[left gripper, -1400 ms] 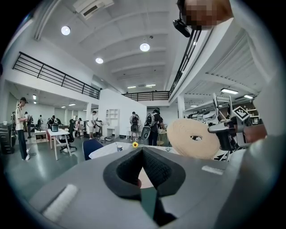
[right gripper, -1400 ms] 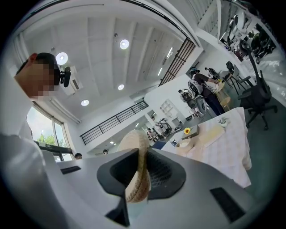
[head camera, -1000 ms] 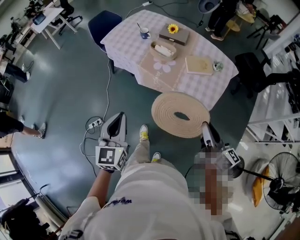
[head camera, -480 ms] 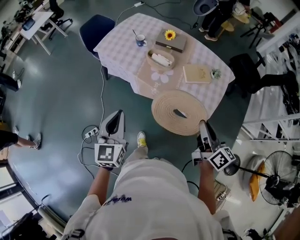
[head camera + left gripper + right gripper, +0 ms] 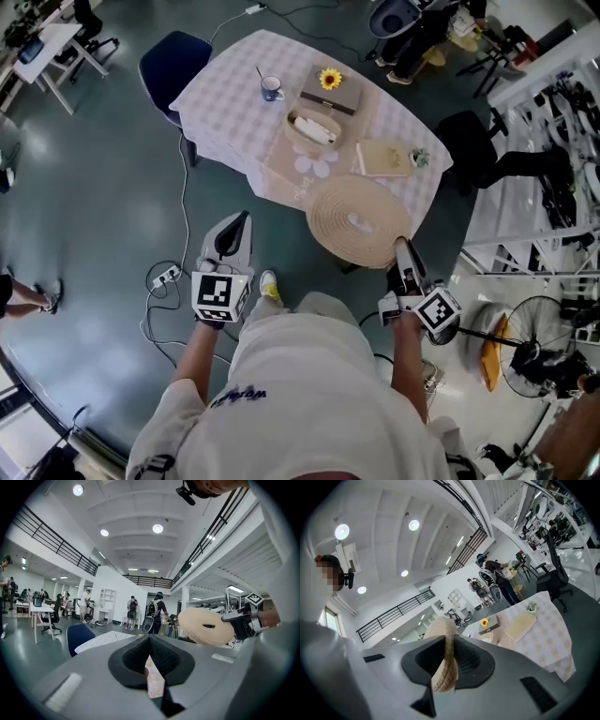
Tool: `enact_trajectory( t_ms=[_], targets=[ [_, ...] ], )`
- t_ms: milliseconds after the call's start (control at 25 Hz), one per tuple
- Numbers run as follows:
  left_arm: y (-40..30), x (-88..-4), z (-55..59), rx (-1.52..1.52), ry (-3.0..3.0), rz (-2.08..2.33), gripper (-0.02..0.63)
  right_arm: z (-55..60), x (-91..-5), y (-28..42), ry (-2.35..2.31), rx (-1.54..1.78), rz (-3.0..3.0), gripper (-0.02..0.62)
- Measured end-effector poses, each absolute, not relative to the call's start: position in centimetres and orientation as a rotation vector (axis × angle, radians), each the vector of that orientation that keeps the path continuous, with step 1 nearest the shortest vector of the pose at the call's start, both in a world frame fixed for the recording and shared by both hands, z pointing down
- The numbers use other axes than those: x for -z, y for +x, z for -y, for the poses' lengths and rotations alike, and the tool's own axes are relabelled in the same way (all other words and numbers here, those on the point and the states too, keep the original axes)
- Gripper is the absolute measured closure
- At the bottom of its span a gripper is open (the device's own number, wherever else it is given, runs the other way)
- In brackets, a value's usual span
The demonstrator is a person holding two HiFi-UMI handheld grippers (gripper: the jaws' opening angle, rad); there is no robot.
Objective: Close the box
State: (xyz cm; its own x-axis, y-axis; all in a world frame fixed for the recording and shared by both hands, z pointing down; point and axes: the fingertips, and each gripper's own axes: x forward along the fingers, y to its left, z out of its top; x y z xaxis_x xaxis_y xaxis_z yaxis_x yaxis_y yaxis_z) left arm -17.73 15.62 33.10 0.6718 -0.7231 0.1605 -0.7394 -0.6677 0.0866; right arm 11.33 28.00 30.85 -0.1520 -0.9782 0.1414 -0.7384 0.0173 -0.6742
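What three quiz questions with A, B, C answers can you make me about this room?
1. Where is the sunflower?
A. on the floor
B. on the table
C. in a mug

2. What colour is the chair by the table?
A. blue
B. red
C. yellow

3. What is the right gripper doing?
A. open and empty
B. shut on the woven disc
C. shut on a mug

Answers: 1 B, it lies up among the things on the tablecloth. 2 A, its seat is dark blue. 3 B, the disc's edge is pinched between its jaws.
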Motion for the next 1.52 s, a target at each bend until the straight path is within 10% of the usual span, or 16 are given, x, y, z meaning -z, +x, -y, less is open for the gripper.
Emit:
enact_trajectory(
  t_ms=[1520],
  targets=[
    [-8.3,-37.5,4.6,-0.371,2.673,1.239,0.606,-4.3,-37.5,23.1,-1.663,1.086,-1.821,0.535]
  ],
)
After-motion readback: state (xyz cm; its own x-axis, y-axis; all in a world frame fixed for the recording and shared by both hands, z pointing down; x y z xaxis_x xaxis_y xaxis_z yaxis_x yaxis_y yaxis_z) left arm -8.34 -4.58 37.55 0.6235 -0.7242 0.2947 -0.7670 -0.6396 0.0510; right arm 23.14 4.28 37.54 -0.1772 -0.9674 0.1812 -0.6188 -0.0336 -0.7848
